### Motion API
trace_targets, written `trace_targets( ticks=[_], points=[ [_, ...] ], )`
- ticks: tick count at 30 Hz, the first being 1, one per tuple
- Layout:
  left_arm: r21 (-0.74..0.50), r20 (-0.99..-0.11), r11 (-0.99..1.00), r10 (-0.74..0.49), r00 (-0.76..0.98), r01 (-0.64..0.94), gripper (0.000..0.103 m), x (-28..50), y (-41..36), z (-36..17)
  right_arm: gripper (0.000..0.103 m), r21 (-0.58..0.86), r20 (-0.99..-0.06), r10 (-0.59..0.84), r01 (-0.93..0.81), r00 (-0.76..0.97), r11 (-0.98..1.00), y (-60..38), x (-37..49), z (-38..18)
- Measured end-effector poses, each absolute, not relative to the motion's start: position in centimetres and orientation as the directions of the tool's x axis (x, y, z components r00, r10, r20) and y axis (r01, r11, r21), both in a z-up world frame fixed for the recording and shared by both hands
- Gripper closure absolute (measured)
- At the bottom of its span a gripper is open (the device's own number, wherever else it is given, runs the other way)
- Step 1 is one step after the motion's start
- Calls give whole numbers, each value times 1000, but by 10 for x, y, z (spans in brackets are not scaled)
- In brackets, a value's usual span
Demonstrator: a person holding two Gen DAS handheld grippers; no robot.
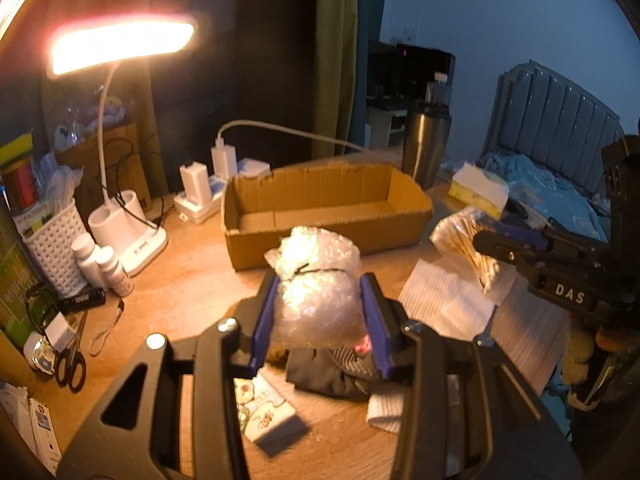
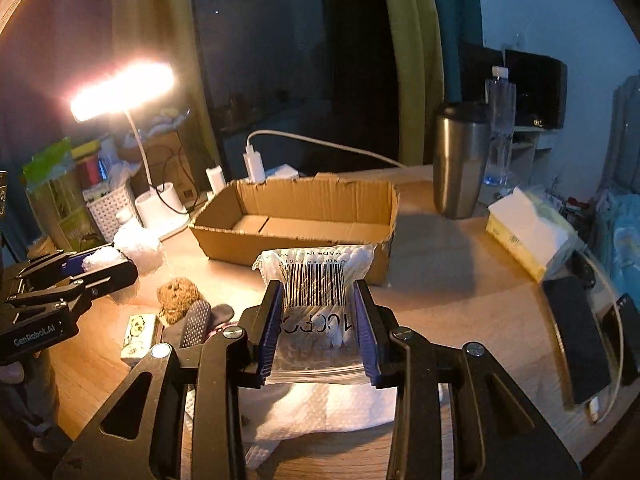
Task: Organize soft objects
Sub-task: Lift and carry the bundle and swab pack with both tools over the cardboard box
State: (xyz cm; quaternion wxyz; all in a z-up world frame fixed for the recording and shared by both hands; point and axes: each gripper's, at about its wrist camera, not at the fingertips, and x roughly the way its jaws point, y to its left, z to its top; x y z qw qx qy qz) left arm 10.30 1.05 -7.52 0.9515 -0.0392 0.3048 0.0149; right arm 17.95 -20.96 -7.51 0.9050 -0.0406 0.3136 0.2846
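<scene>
My left gripper is shut on a bundle of bubble wrap tied with a band, held above the desk in front of the open cardboard box. My right gripper is shut on a clear bag of cotton swabs with a barcode, held just before the same box. In the left wrist view the right gripper and its bag of swabs show at the right. In the right wrist view the left gripper with the bubble wrap shows at the left.
On the desk lie a brown plush toy, a dark glove, white paper towels, a tissue pack, a steel tumbler, phones, a lit lamp, a white basket, bottles and scissors.
</scene>
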Motion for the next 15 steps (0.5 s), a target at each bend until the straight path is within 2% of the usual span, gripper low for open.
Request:
trace_targets(
  ticks=[15],
  points=[
    [-74,-459,997,-30,888,-4,61,114,-3,-40,66,56,-497,499,-548,710,835,-212,182,-36]
  ],
)
